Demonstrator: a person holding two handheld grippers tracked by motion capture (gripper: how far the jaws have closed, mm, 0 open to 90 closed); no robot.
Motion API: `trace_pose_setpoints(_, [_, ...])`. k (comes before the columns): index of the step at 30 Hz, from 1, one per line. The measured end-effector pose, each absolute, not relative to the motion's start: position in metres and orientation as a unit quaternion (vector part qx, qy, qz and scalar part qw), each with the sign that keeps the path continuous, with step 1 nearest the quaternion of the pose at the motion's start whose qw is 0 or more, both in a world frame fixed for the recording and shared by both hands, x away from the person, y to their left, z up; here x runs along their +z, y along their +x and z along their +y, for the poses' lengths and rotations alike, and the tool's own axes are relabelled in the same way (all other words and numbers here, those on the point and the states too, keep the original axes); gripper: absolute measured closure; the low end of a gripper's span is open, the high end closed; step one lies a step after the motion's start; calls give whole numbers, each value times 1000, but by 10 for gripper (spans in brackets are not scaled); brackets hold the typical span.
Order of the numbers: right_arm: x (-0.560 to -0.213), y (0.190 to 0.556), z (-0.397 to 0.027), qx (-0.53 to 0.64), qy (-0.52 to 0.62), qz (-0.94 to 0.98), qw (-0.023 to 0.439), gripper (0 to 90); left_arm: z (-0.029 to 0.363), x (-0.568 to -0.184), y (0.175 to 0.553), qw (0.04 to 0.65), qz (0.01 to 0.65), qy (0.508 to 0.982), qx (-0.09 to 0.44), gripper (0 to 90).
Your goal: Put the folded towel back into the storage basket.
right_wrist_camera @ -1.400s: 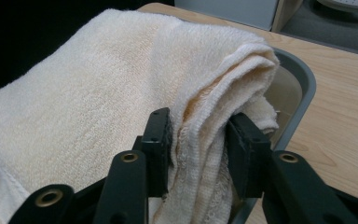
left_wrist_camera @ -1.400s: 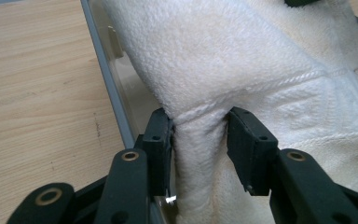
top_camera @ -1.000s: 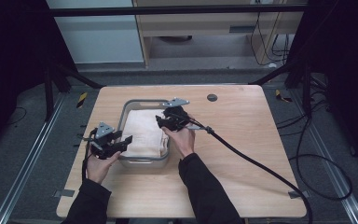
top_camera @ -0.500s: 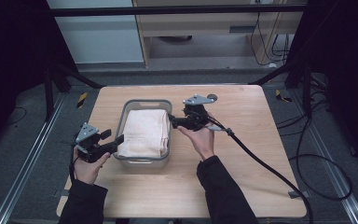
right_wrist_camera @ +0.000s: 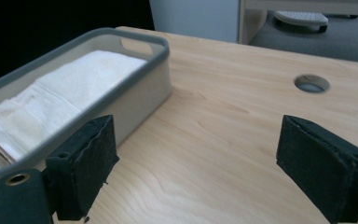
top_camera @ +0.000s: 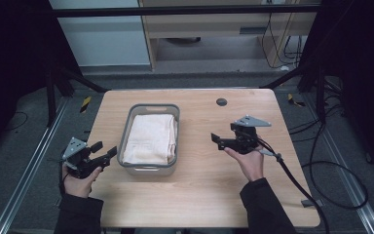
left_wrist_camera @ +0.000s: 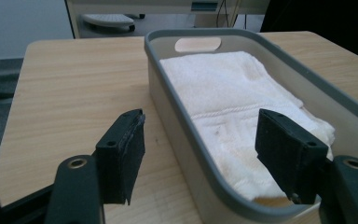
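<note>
We can't see the towel's (top_camera: pixel 151 139) lower layers; the bin (top_camera: pixel 149 169) walls hide them, and the right gripper view cuts the bin's near end off. Folded white towel lies flat inside the grey bin, left of centre on the wooden table (top_camera: pixel 209 190). A cable hole (top_camera: pixel 221 102) sits behind, nothing blocks the bin. Left gripper (top_camera: pixel 104 154) is just left of the bin at the table edge, right gripper (top_camera: pixel 216 140) well to its right. Both have pulled away from the bin since earlier; jaws have just been opening, now spread, nothing between them.
</note>
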State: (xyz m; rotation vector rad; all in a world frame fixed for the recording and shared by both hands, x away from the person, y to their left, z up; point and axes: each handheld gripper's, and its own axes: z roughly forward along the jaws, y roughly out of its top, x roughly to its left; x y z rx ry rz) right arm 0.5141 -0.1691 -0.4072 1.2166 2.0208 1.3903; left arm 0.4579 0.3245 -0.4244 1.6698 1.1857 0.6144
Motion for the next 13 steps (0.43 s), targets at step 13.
trace_pose_setpoints(13, [-444, 476, -242, 487, 472, 704, 211, 113, 345, -457, 457, 425, 516, 700, 253, 381])
